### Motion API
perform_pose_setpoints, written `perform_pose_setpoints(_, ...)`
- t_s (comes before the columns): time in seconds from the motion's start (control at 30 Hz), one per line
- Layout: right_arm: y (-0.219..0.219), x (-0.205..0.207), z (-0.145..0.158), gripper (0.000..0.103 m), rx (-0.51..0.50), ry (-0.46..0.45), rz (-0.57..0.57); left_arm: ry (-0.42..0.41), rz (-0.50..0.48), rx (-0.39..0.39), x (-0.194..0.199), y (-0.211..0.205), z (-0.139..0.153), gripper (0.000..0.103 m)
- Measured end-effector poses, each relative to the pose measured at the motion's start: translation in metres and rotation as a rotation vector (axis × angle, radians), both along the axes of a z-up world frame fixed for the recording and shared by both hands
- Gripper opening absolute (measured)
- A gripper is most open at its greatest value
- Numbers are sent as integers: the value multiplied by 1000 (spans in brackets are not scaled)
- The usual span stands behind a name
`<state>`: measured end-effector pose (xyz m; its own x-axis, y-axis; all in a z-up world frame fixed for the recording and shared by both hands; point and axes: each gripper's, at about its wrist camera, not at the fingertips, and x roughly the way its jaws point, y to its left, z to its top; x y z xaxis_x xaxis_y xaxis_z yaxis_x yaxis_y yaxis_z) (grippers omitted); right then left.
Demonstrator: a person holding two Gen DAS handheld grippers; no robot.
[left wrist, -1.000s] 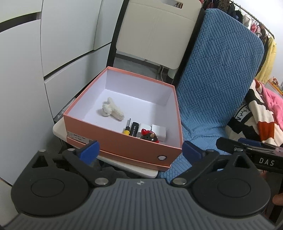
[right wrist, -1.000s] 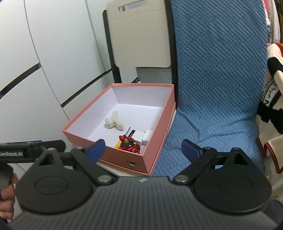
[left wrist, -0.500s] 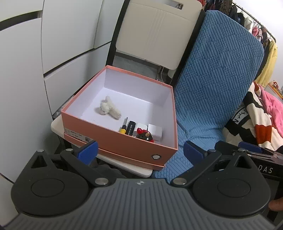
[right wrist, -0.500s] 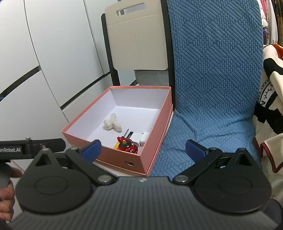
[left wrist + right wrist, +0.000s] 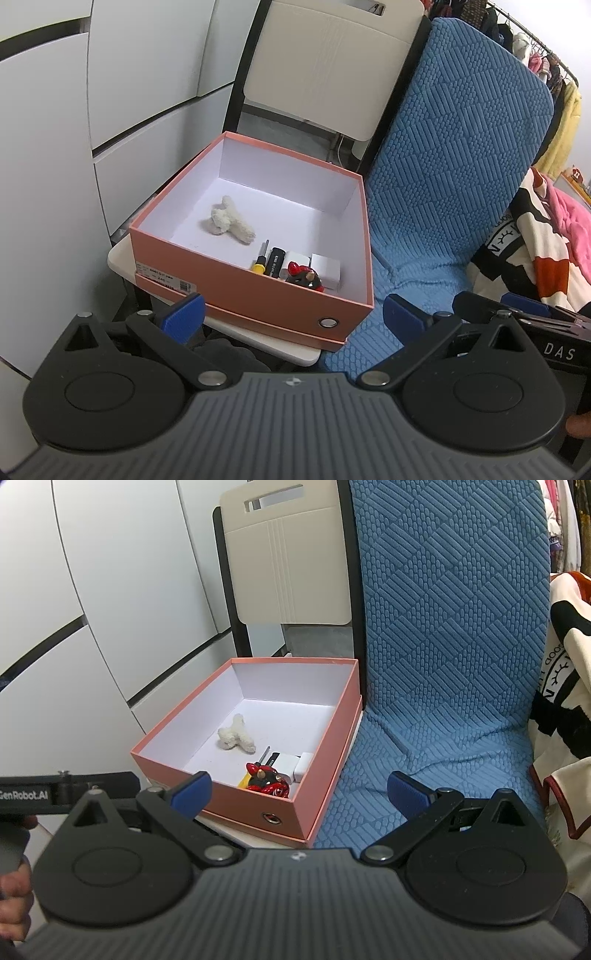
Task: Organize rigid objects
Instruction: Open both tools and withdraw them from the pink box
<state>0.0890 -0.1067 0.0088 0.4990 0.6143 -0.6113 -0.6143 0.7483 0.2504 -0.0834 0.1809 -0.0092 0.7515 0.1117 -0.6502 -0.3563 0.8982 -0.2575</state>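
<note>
Box, pink outside and white inside, sits open on a small white surface ahead of and below both grippers. It lies left of centre in the right wrist view and nearly centred in the left wrist view, so the left gripper appears the more directly aligned with it; neither gripper is clearly nearer.

Fingers of the left gripper stand wide apart with nothing between them. Fingers of the right gripper are likewise fully spread and empty. Both grippers hover short of the box's near wall and touch nothing.

Contents of the box:
- A cream fuzzy toy lies alone toward the middle of the floor, its long axis running diagonally.
- A small screwdriver with a yellow handle lies against the near wall, shaft pointing away from the grippers.
- A black cylinder lies just beside the screwdriver, parallel to it.
- A red and black figurine stands in the near corner region, touching or nearly touching the white blocks.
- Two white blocks rest by the right-hand wall.

The rigid items are clustered along the near wall; any reach for them would have to pass over that wall and descend. A blue quilted cover drapes the seat beside the box; no loose item is visible on it.
</note>
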Motion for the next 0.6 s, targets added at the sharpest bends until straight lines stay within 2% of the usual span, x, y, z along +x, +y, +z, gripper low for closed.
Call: perform_pose_setpoints(0.6,0,-1,1,103,-4,-3,15,-7,8,-6,-2,3,0,103)
